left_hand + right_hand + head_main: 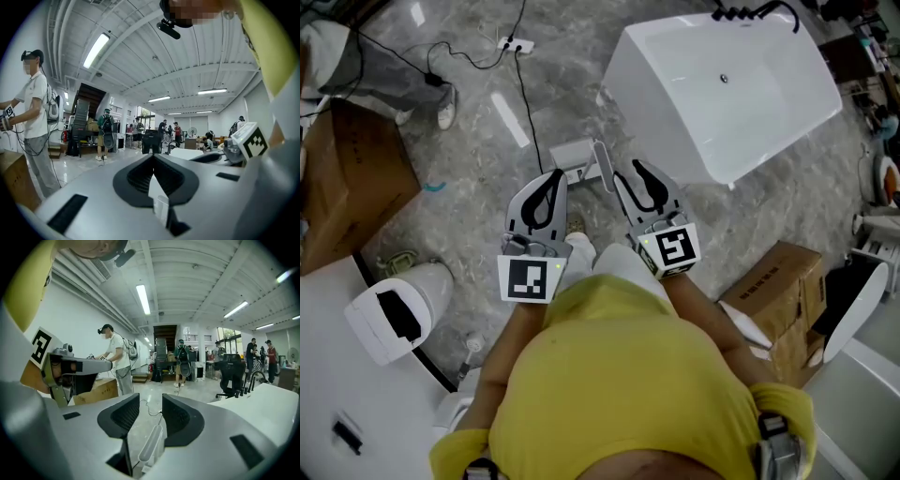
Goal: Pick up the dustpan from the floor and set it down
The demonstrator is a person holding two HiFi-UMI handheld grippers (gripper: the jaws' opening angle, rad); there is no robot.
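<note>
Head view and both gripper views. The dustpan [573,156] is seen lying on the grey floor [469,141], just in front of the two grippers and close to the near corner of the white tub [722,84]; its handle [602,169] is raised from the pan and is directed toward the right gripper [630,174]. In the right gripper view the jaws are shown spread, with the handle [151,441] visible low in the gap between them and touched by neither pad. The left gripper [553,178] is held beside the right one, nearer a brown box [347,178] at the floor's left edge; in its own view the jaw tips are shown pressed together, and nothing is pinched between them. A black cable [528,103] is seen running across the floor beyond the dustpan.
</note>
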